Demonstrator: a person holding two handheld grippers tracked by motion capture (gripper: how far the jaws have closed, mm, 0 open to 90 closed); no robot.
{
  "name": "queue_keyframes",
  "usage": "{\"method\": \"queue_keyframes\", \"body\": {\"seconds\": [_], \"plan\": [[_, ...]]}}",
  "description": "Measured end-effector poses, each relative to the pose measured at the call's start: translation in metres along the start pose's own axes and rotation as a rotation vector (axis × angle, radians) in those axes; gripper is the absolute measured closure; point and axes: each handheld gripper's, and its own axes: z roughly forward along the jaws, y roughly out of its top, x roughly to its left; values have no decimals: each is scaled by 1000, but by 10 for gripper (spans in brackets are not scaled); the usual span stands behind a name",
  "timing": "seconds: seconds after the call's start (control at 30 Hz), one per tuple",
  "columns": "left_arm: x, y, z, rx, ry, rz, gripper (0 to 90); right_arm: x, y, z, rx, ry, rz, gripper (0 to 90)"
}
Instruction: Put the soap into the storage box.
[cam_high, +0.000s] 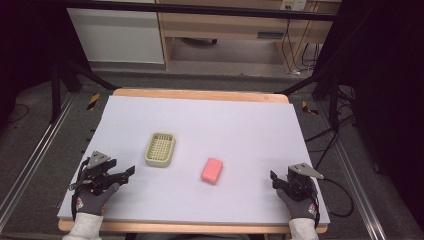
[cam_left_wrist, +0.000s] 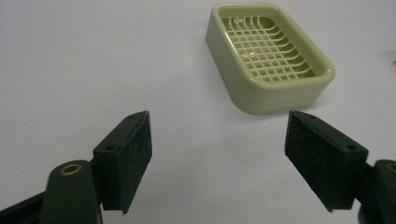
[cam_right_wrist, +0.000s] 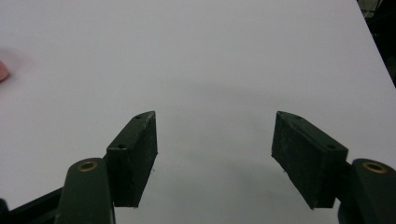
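Nothing grasped yet: left tool (cam_high: 131, 171) and right tool (cam_high: 273, 176) spread apart, empty; dish (cam_left_wrist: 270, 58) just ahead of left, soap (cam_high: 212, 170) between them, untouched.

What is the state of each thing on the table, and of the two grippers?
soap dish: empty, upright, flat on the table.
pink soap: lying on the table beside the dish, apart from it, untouched.
left gripper: open, nothing between its jaws.
right gripper: open, nothing between its jaws.
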Motion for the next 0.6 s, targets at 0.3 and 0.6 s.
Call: {"method": "queue_keyframes", "body": {"seconds": [0.3,0.6], "plan": [[-5,4,-1,-12,-11,-15,258,0,0,0,-2,1,3,317],[-17,12,-3,-21,-29,8,270,-1,-1,-2,-8,-1,6,319]]}}
